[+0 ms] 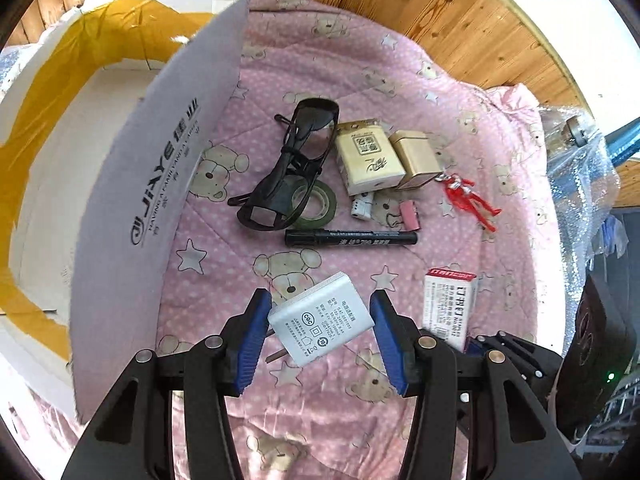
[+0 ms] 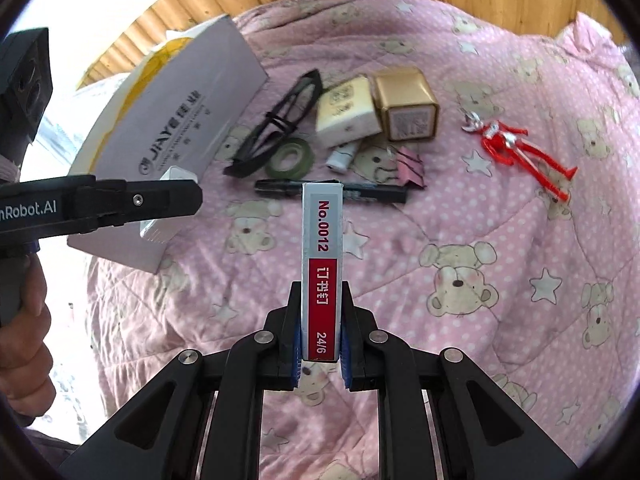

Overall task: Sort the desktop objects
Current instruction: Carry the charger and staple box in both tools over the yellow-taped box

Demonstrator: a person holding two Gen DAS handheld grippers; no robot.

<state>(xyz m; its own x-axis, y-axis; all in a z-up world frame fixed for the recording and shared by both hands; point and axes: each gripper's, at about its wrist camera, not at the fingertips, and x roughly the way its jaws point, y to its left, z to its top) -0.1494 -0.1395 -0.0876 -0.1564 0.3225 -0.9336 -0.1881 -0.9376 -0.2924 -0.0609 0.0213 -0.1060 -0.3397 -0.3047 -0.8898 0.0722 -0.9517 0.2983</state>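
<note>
My left gripper (image 1: 321,304) is shut on a white power adapter (image 1: 320,322), its blue pads pressed to both sides, holding it over the pink bear quilt (image 1: 400,80) beside the box flap. The right wrist view shows that gripper (image 2: 160,200) side-on with the adapter (image 2: 178,176) in it. My right gripper (image 2: 322,294) is shut on a red and white staple box (image 2: 322,256) that stands upright between the pads. The staple box (image 1: 450,304) also shows at the right of the left wrist view.
An open white cardboard box (image 1: 60,128) with yellow tape stands at the left, its printed flap (image 1: 160,184) leaning over the quilt. Black glasses (image 1: 296,160), green tape (image 1: 320,204), a marker (image 1: 352,237), cream pack (image 1: 368,156), gold box (image 1: 414,156), pink clip (image 1: 411,214) and red figure (image 1: 472,200) lie together.
</note>
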